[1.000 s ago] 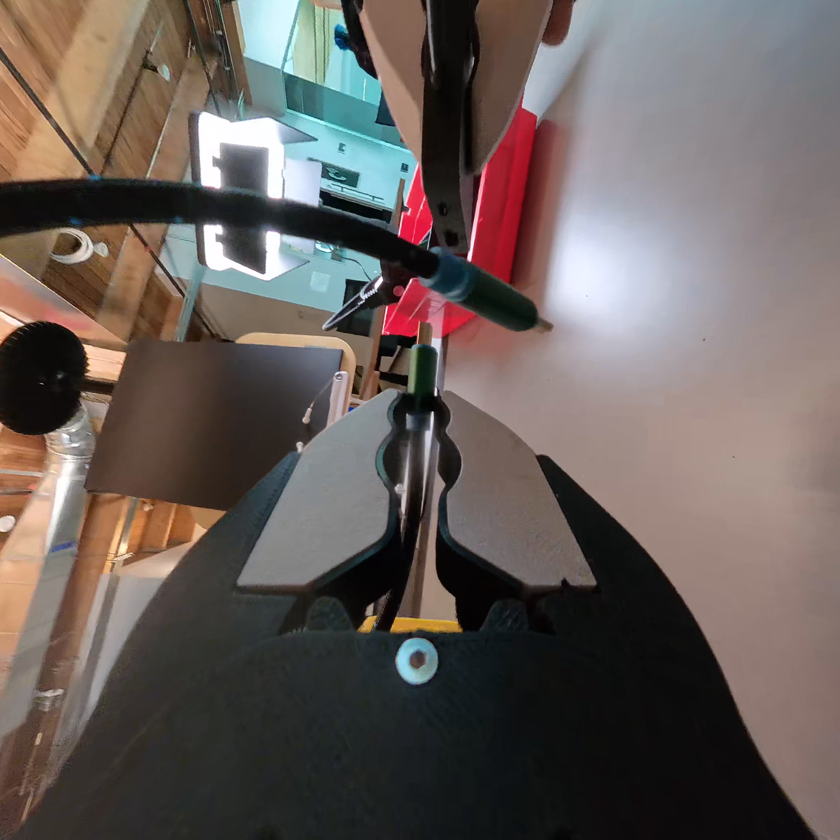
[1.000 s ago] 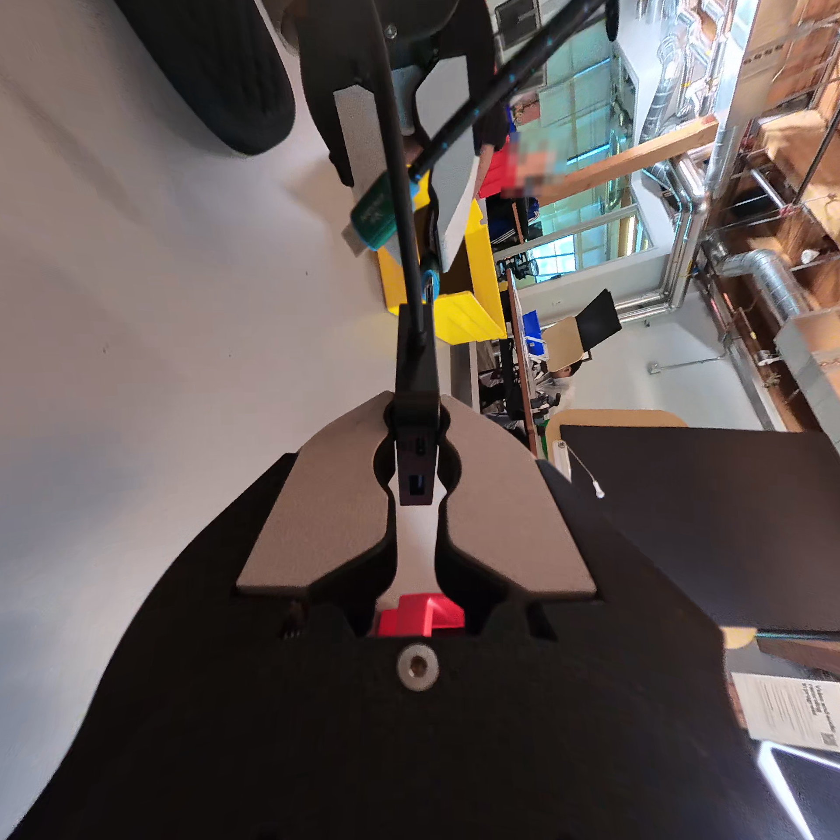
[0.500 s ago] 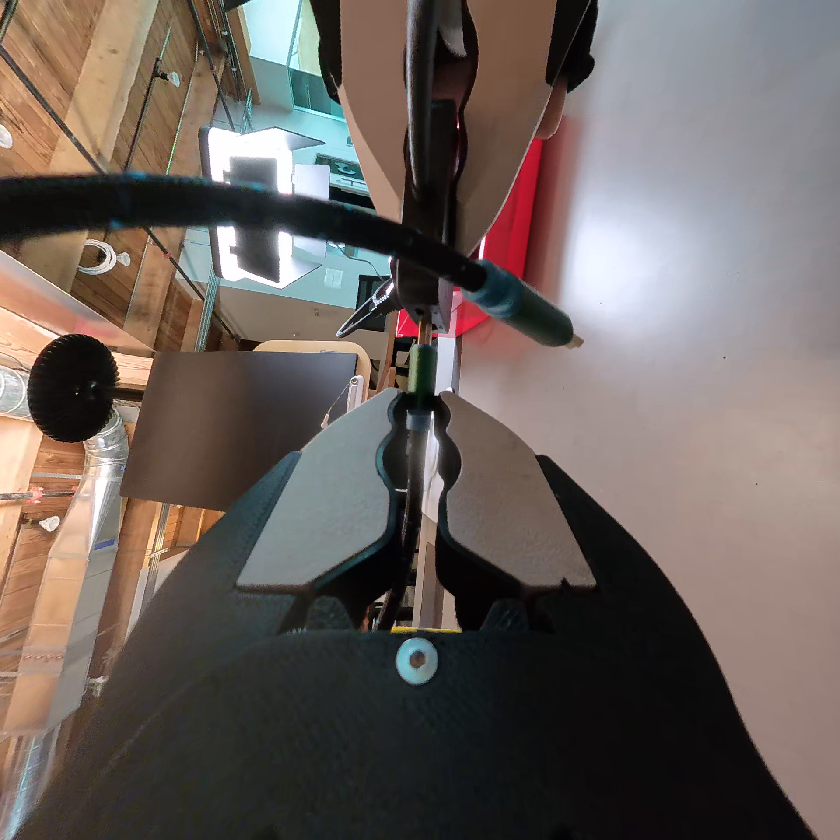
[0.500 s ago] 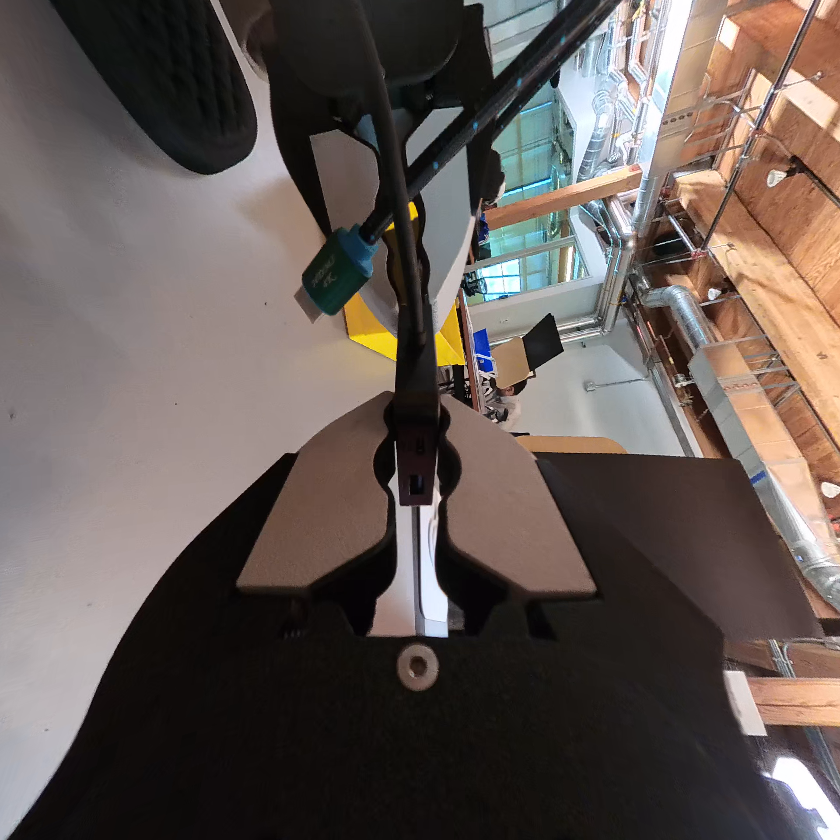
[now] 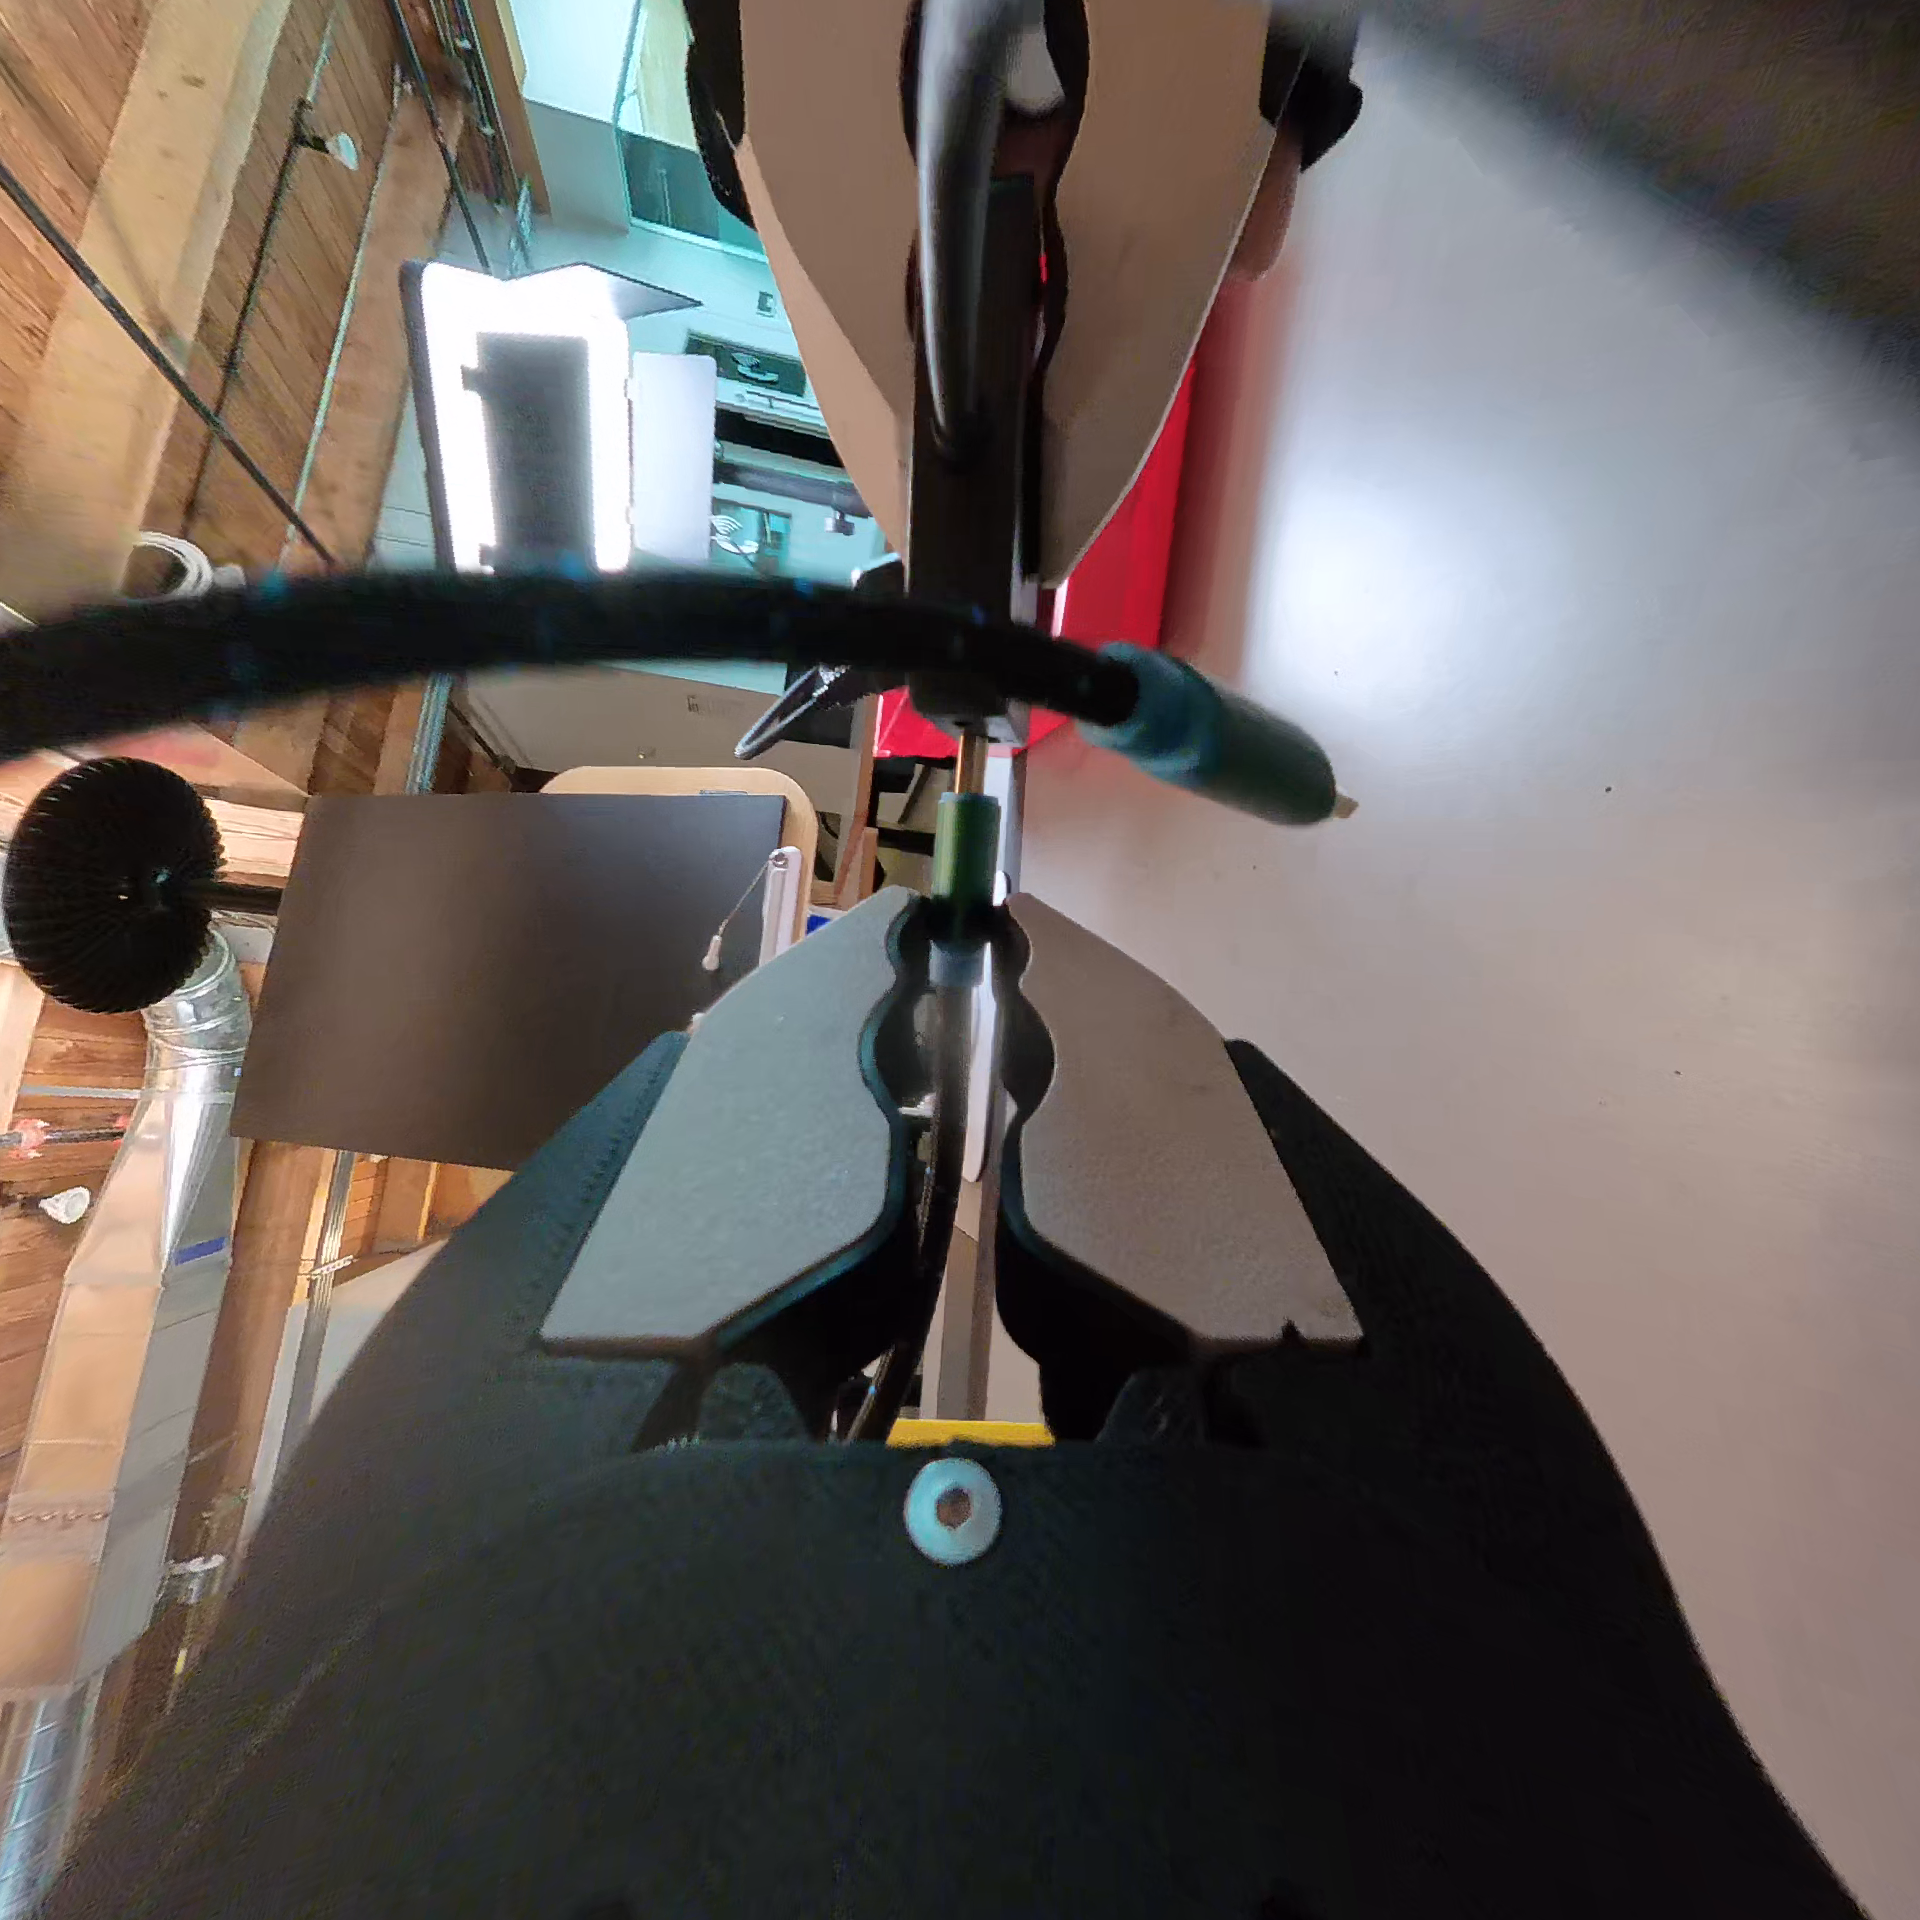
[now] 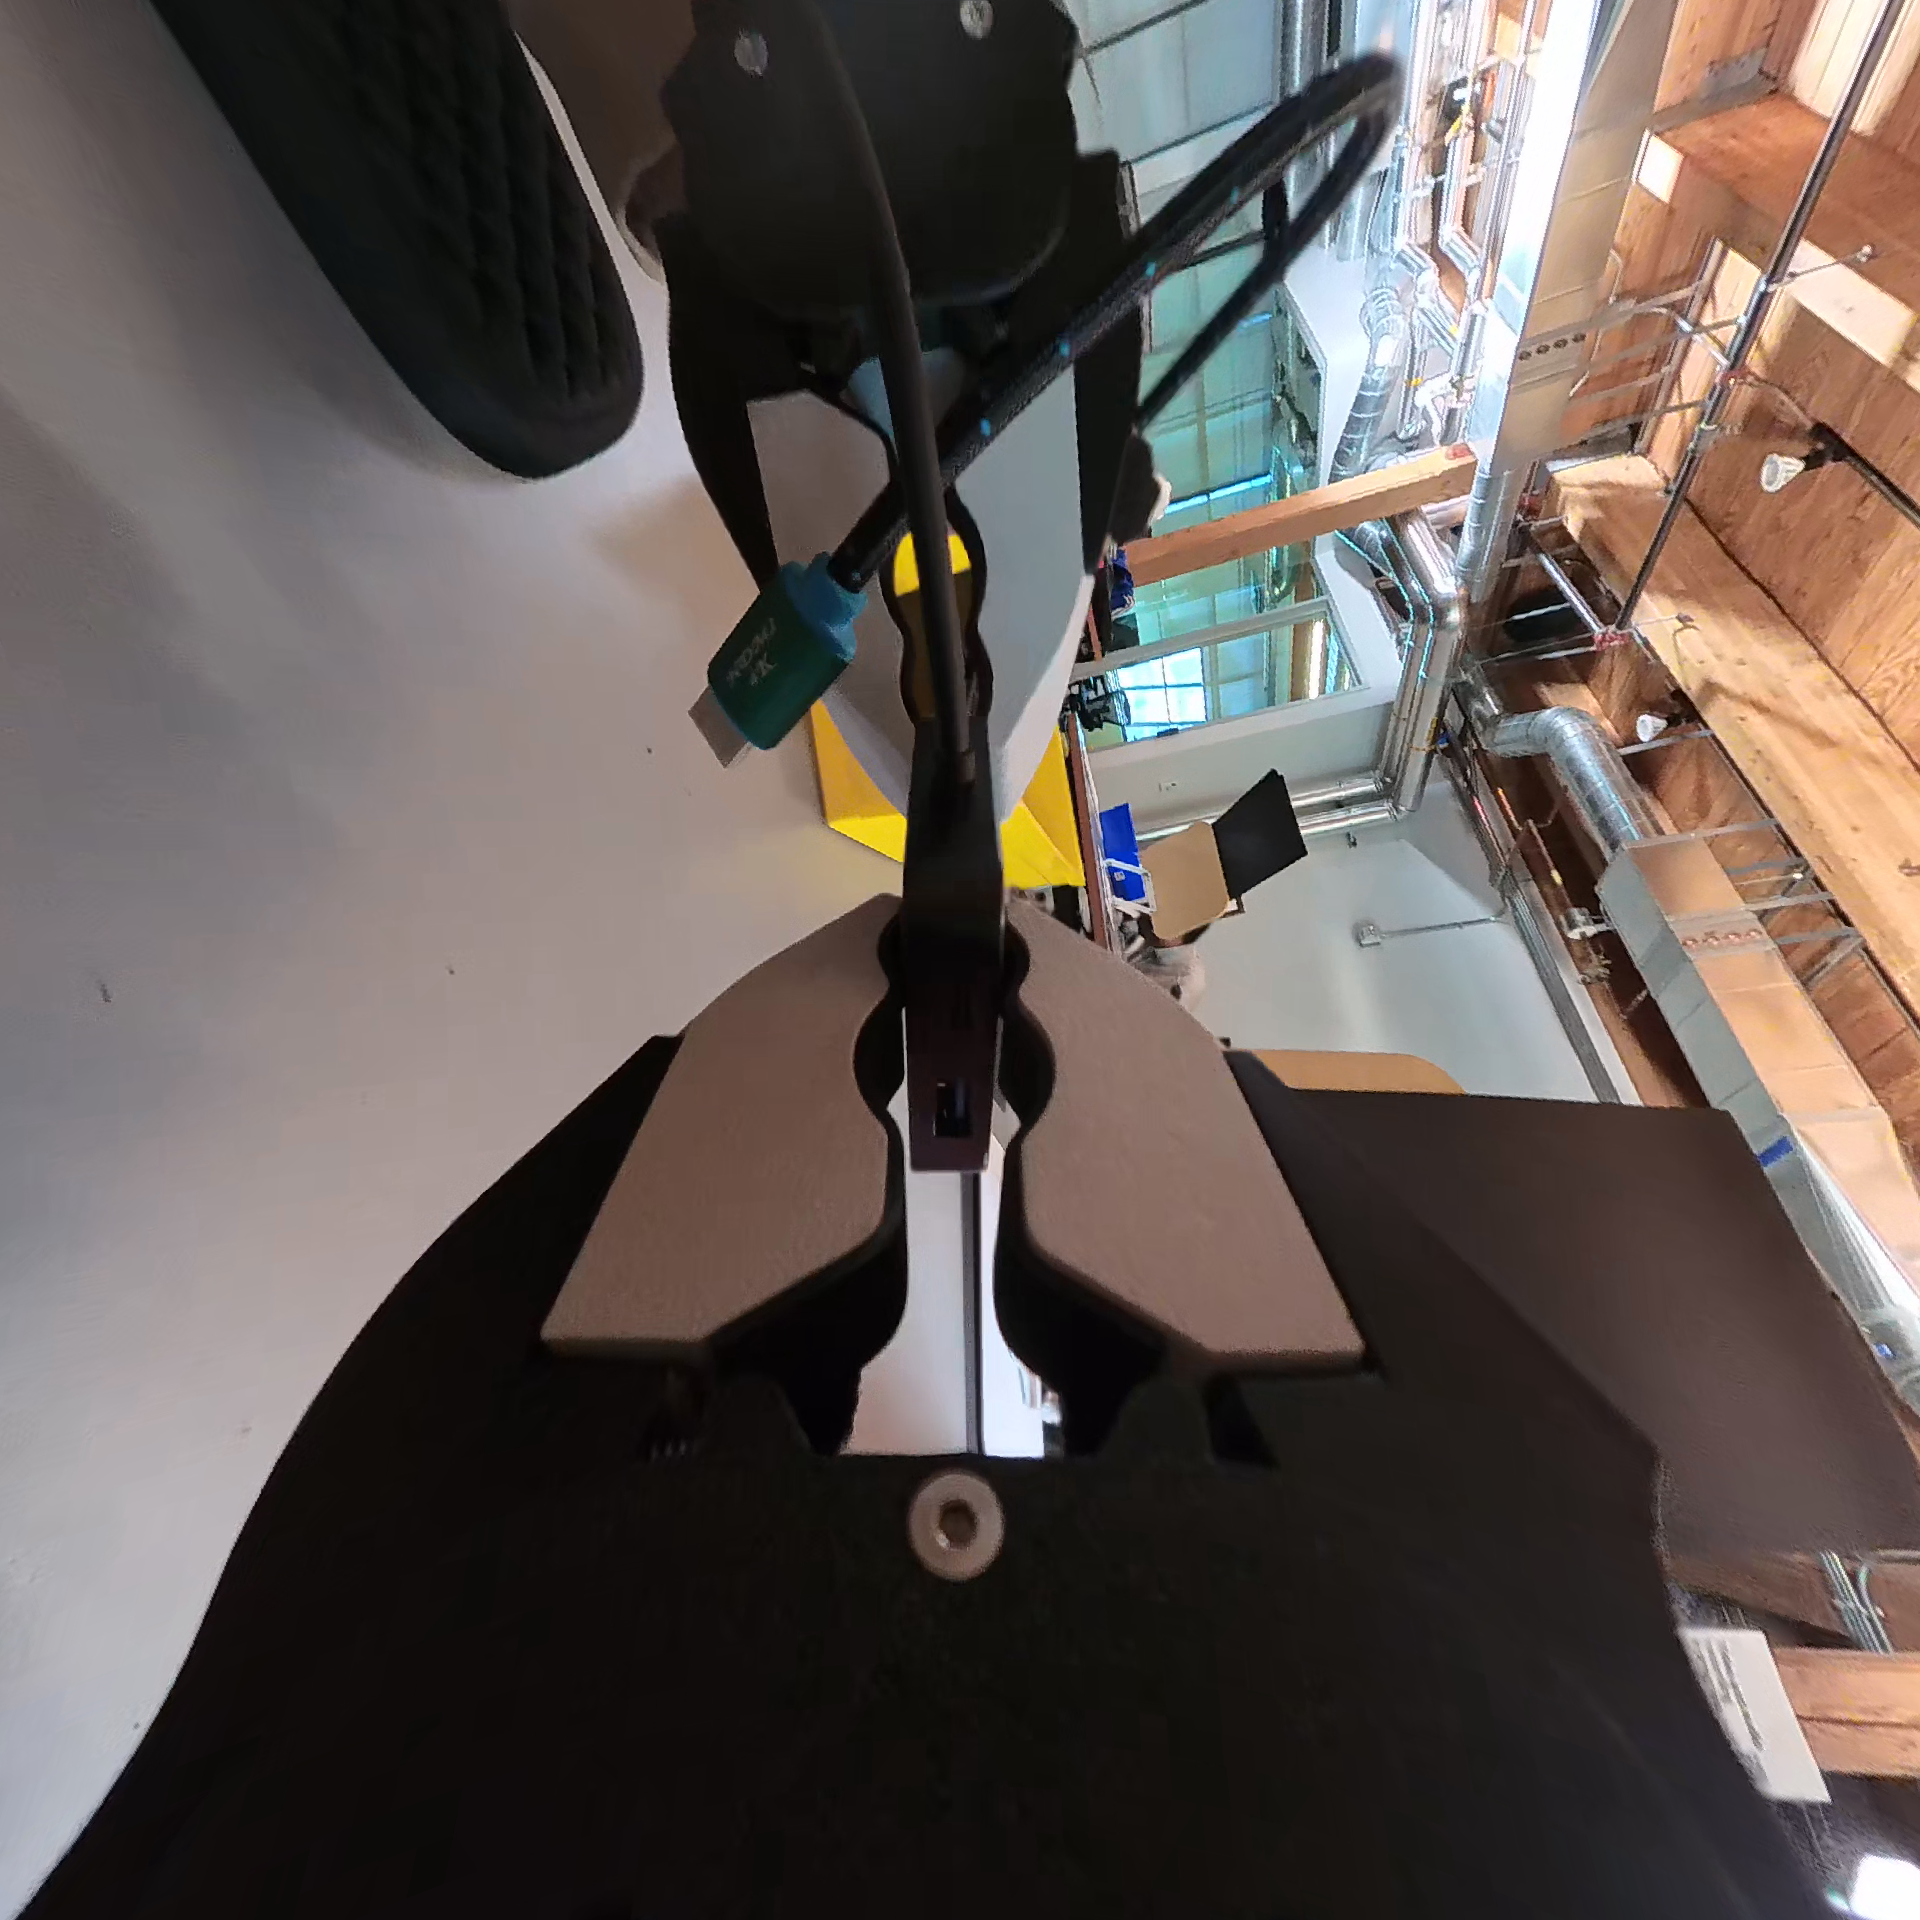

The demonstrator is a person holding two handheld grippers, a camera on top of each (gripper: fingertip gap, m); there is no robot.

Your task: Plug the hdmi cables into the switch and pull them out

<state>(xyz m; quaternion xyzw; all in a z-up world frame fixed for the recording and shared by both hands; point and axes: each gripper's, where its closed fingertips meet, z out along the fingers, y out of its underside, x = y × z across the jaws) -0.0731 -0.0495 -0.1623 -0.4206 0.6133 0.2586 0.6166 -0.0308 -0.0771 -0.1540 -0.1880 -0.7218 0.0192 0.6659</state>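
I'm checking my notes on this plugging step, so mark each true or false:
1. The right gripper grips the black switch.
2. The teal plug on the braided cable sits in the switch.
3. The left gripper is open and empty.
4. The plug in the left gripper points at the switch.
1. True. The right gripper is shut on the black switch.
2. False. The teal plug on the braided cable hangs free beside the switch, its metal tip bare.
3. False. The left gripper is shut on a green plug.
4. True. The green plug's metal tip aims straight at the end of the switch.
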